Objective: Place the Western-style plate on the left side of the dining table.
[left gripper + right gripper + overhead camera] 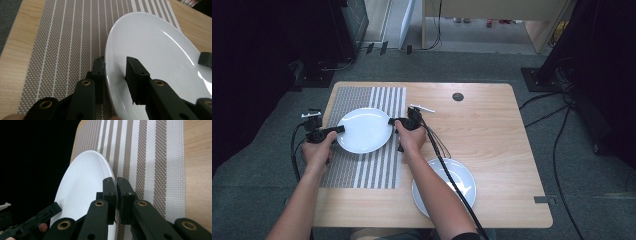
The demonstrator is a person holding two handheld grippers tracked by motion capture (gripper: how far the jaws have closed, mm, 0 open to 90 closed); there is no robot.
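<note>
A white plate (pixel 364 131) is held between both grippers over the striped placemat (pixel 362 167) at the table's left. My left gripper (pixel 338 129) is shut on the plate's left rim. In the left gripper view one jaw lies on the plate (pixel 155 47) and the other under its rim, with the gripper (pixel 116 75) clamped there. My right gripper (pixel 393 121) is shut on the opposite rim. Its jaws pinch the thin edge of the plate (pixel 82 185) in the right gripper view, gripper (pixel 116 192) nearly fully closed. The plate looks tilted above the mat (pixel 65 37).
A second white plate (pixel 464 175) rests near the table's front right, partly under my right forearm and its cable. A small black disc (pixel 457 96) sits at the back of the wooden table (pixel 497 130). Cables trail on the floor to the right.
</note>
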